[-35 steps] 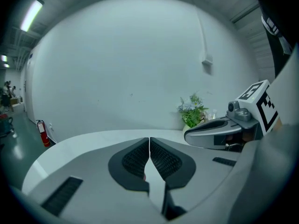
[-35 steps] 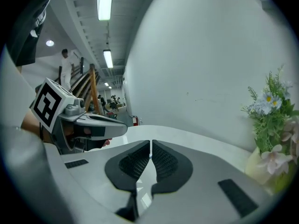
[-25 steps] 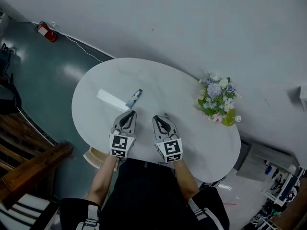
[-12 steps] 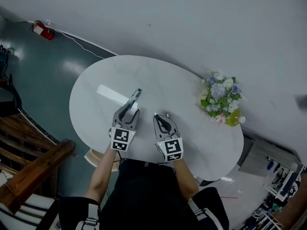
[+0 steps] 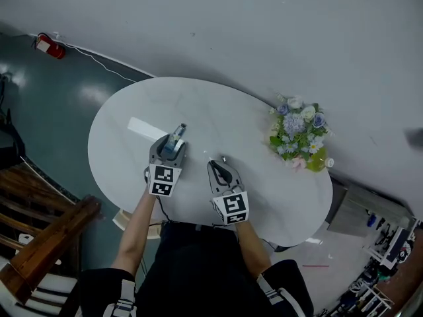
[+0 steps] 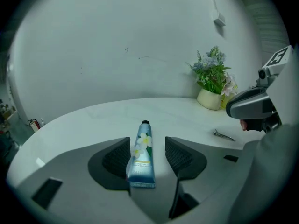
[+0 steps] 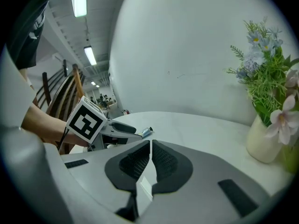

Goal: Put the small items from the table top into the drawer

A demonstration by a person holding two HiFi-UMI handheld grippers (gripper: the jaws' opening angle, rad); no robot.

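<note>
Opening left gripper (image 6: 147,146) fingers (image 6: 116,160) | tube (image 6: 142,157) lying between them on table (image 6: 187,118)

White oval table (image 5: 218,107) against grey wall (image 5: 231,25), glossy teal floor (image 5: 59,91), wooden chair (image 5: 46,233)

head view: we look steeply down from high up, with the whole oval table (image 5: 218,111) in frame
left gripper view: we're low over the tabletop, facing the flower vase (image 6: 209,99) far across it
right gripper view: low too, with the flower vase close on our right
shared: all three catch the oval table, the flower vase and the hand cream tube (image 6: 141,153)
</note>
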